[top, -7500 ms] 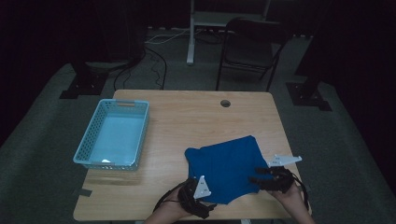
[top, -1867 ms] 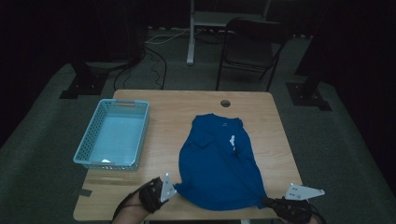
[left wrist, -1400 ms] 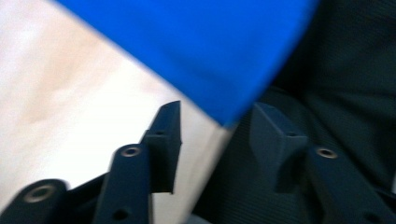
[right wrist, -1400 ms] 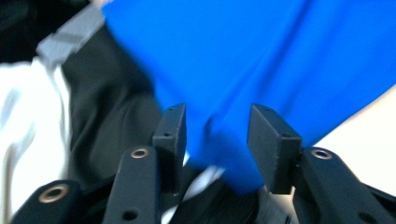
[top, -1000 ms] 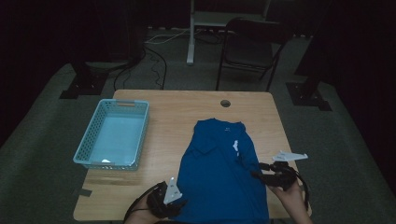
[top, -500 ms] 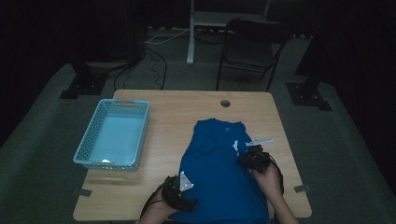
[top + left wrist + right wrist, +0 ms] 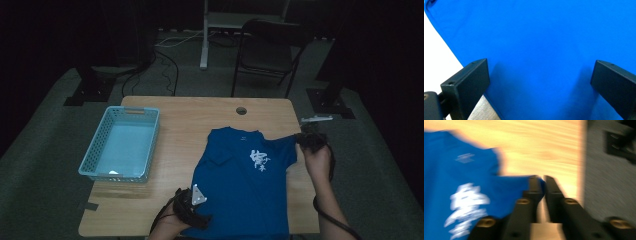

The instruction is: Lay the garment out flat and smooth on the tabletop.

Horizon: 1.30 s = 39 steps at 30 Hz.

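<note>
Blue t-shirt (image 7: 240, 185) is lying mostly flat on the wooden table (image 7: 200, 120), front side up, with a white printed graphic (image 7: 260, 160) on the chest. It takes up the table's 5 o'clock area in the high view, collar pointing toward 12 and the hem hanging off the near edge. Fabric looks like soft matte knit cotton, smooth across the body with a few shallow creases near the left shoulder.

Right gripper (image 7: 304, 139) is out at about 3 o'clock from the shirt's chest and has the tip of the sleeve (image 7: 286, 147) pinched, so the sleeve is stretched into a pointy triangle toward the table's right edge. In the right gripper view, blurry as it is, the two black jaws sit nearly together with a bit of blue cloth caught between them. They've just been closing, onto that sleeve.

Left gripper (image 7: 192, 212) sits at the shirt's lower left corner, around 7 o'clock. Its jaws have just been opening, and in the left gripper view the two blocky black pads (image 7: 471, 80) stand wide apart over plain blue fabric, not squeezing it.

Over at 9 o'clock there's a light blue plastic basket (image 7: 142, 172), rectangular with a lattice wall, well apart from the shirt. The tabletop is pale wood grain with rounded corners and a small round hole (image 7: 241, 110) near the far edge.
</note>
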### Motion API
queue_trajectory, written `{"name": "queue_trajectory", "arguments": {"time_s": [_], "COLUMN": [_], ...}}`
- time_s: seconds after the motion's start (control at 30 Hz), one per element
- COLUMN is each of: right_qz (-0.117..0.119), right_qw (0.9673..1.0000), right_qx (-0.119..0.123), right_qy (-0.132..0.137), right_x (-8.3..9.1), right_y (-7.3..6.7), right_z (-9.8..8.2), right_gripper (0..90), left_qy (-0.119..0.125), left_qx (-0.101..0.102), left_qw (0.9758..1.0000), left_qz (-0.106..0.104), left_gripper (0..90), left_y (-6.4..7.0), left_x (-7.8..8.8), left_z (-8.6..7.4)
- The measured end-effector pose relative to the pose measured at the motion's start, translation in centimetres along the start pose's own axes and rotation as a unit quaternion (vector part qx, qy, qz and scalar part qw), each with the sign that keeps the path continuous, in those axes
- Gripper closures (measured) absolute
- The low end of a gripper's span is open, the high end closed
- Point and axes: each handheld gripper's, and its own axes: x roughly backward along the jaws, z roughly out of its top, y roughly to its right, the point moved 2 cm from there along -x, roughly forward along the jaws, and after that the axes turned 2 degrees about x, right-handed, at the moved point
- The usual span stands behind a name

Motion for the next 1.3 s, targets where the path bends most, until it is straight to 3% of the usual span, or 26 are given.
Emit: {"name": "queue_trajectory", "arguments": {"time_s": [0.1, 0.17, 0.33, 0.43, 0.5, 0.6, 0.67, 0.73, 0.83, 0.87, 0.93, 0.97, 1.03, 1.13, 1.3], "right_qz": [-0.021, 0.002, 0.08, 0.143, 0.19, 0.224, 0.218, 0.234, 0.24, 0.243, 0.259, 0.26, 0.257, 0.251, 0.274], "right_qw": [0.9975, 0.9966, 0.9937, 0.9863, 0.9791, 0.9733, 0.9754, 0.9715, 0.9696, 0.9686, 0.9644, 0.9641, 0.9648, 0.9663, 0.9604], "right_qx": [-0.061, -0.082, -0.078, -0.082, -0.071, -0.044, -0.021, -0.019, -0.022, -0.023, -0.019, -0.016, -0.007, -0.008, -0.023], "right_qy": [-0.029, -0.015, -0.013, 0.006, 0.012, 0.018, 0.026, 0.033, 0.044, 0.046, 0.05, 0.052, 0.057, 0.057, 0.047], "right_x": [-0.6, -0.5, -0.9, -0.5, -0.1, 0.9, 1.7, 2.7, 4.2, 4.5, 5.1, 5.4, 5.6, 5.5, 4.6], "right_y": [3.3, 3.6, 1.1, -0.9, -2.3, -4.4, -5.4, -6.3, -7.6, -8.0, -8.6, -9.0, -9.3, -9.3, -9.1], "right_z": [-0.1, -0.8, -3.9, -6.6, -8.3, -10.6, -11.9, -13.4, -15.3, -15.7, -16.3, -16.7, -17.1, -17.6, -18.3], "right_gripper": [62.7, 57.5, 46.9, 37.1, 22.3, 17.9, 15.7, 15.7, 15.7, 15.7, 15.7, 15.7, 15.7, 15.7, 15.7], "left_qy": [0.001, 0.007, 0.016, 0.017, 0.013, 0.015, 0.02, 0.031, 0.047, 0.055, 0.058, 0.056, 0.06, 0.055, 0.031], "left_qx": [-0.001, 0.0, 0.02, 0.02, 0.018, 0.007, 0.0, -0.006, -0.009, -0.011, -0.017, -0.018, -0.023, -0.019, -0.021], "left_qw": [1.0, 0.9999, 0.9988, 0.9986, 0.9988, 0.9992, 0.9994, 0.9993, 0.9989, 0.9984, 0.9981, 0.998, 0.9975, 0.9975, 0.9978], "left_qz": [-0.005, -0.01, -0.042, -0.045, -0.044, -0.036, -0.03, -0.019, -0.003, 0.003, 0.015, 0.024, 0.029, 0.04, 0.055], "left_gripper": [2.3, 2.3, 2.3, 2.5, 2.6, 2.6, 3.3, 7.3, 8.3, 16.4, 17.6, 17.8, 26.4, 31.9, 45.3], "left_y": [0.0, 0.0, -0.2, -0.4, -0.7, -1.3, -1.7, -2.2, -3.0, -3.3, -3.9, -4.2, -4.7, -5.4, -5.8], "left_x": [0.0, 0.0, 0.5, 1.1, 1.4, 1.6, 1.6, 1.5, 1.0, 0.8, 0.0, -0.5, -1.4, -3.3, -6.6], "left_z": [0.0, -0.1, 0.0, 0.4, 0.8, 1.9, 2.8, 4.3, 6.6, 7.3, 8.9, 9.6, 10.6, 11.9, 13.2]}}
